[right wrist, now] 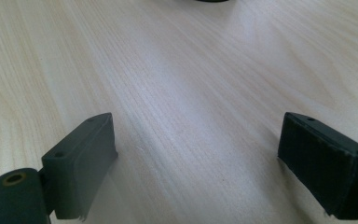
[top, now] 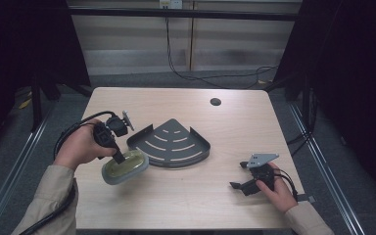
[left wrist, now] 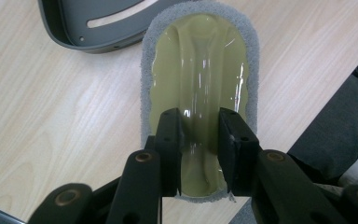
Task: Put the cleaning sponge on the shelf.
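Beside rack (top: 172,143) edge, left gripper (left wrist: 199,135) clamping sponge (left wrist: 200,65)

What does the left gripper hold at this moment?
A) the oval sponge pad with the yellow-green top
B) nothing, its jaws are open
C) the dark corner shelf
A: the left gripper has its jaws shut on the ridge of the sponge pad, beside the corner shelf.

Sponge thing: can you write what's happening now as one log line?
left claw: shut on sponge ridge | sponge: beside grey rack | right claw: open over table
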`<state>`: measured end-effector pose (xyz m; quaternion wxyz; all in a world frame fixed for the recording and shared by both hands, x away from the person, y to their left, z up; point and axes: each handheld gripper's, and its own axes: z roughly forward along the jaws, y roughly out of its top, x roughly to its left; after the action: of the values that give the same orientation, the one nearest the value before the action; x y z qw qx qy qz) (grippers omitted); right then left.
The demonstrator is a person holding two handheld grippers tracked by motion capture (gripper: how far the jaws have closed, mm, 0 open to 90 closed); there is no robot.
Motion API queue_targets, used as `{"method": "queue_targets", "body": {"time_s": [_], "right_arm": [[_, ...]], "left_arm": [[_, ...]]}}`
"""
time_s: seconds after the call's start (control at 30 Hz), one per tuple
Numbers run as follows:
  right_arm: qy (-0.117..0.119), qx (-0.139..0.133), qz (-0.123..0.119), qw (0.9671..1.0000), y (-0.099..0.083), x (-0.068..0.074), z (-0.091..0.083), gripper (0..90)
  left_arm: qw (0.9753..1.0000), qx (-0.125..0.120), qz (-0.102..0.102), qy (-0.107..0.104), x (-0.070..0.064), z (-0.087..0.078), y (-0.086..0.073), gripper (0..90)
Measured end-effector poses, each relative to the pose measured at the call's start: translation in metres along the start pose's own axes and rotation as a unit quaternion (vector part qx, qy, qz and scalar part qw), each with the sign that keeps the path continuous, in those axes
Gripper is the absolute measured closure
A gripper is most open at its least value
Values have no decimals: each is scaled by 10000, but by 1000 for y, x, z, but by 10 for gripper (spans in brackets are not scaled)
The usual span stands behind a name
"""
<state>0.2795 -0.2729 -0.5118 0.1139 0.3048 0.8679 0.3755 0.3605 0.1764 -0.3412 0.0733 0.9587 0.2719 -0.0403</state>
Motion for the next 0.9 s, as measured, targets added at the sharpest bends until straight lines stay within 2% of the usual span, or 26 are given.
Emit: {"method": "queue_targets", "body": {"time_s": [0.37,0.4,0.5,0.67,0.9], "right_arm": [[0,0,1,10000,0,0,0,107],[1,-1,1,10000,0,0,0,107],[1,0,1,10000,0,0,0,107],[1,1,2,10000,0,0,0,107],[-1,-2,-2,10000,0,0,0,107]], "left_arm": [[9999,0,-98,59,10,-8,12,710],[9998,-16,-159,70,10,-9,13,710],[9998,42,-128,127,12,-13,19,710],[9997,-17,-203,160,16,-17,28,710],[9997,-38,-217,93,22,-17,42,710]]}}
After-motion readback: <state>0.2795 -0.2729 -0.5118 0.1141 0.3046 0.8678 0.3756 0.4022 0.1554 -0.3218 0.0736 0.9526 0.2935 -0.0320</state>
